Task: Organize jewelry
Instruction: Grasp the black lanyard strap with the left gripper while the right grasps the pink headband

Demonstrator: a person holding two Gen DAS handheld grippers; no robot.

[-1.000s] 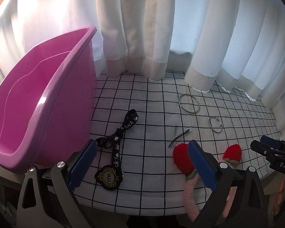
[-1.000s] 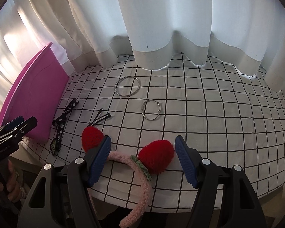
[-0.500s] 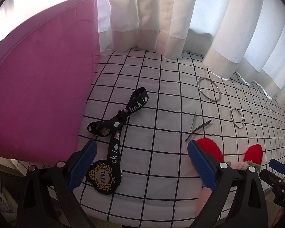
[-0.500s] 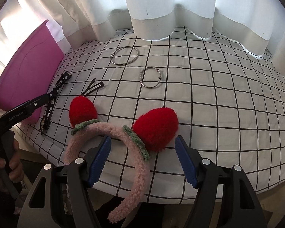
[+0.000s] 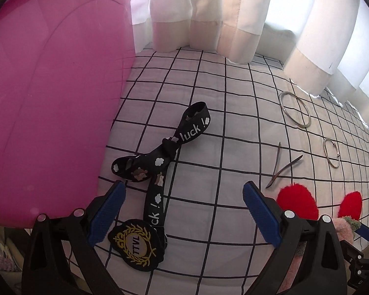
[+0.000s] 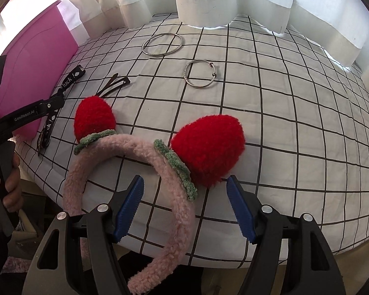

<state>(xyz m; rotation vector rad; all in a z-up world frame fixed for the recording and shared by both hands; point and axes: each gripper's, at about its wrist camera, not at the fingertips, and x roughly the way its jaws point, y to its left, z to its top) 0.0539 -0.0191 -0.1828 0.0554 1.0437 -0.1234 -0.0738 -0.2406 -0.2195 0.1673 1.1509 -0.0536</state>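
Pink plastic bin [image 5: 51, 103]: fills 9 to 11 o'clock of my left wrist view, standing on the gridded cloth [image 5: 233, 127]. Rigid wall; likely the destination for the items.

Strawberry headband [image 6: 145, 162]: in the right wrist view its fuzzy pink band arcs from 6 o'clock up through centre, and the lower end overhangs the cloth's near edge. Two red plush strawberries sit on top. Judged light, soft outside and springy inside; the fleece should grip well. Best hold is across the band between the berries, not on the plush.

Right gripper [image 6: 184, 209]: jaws wide apart, holding nothing, with the band lying between the blue pads [image 6: 129, 209] but not touched.

Black "luck!" lanyard [image 5: 160, 172]: knotted ribbon with an embroidered badge at 6 o'clock of the left view, close beside the bin. Limp and light; it will dangle, so I should pinch at the knot.

Left gripper [image 5: 182, 211]: jaws wide apart, empty, straddling the ribbon's lower tail.

Large silver bangle [image 5: 294, 110]: 2 o'clock, lying flat. Stiff, smooth, probably slippery; pinch across the wire.

Small clasp bracelet [image 5: 331, 153]: 3 o'clock, same caution.

Dark hair clips [image 5: 281, 166]: thin, flat on the cloth just above the left strawberry; hardest to lift.
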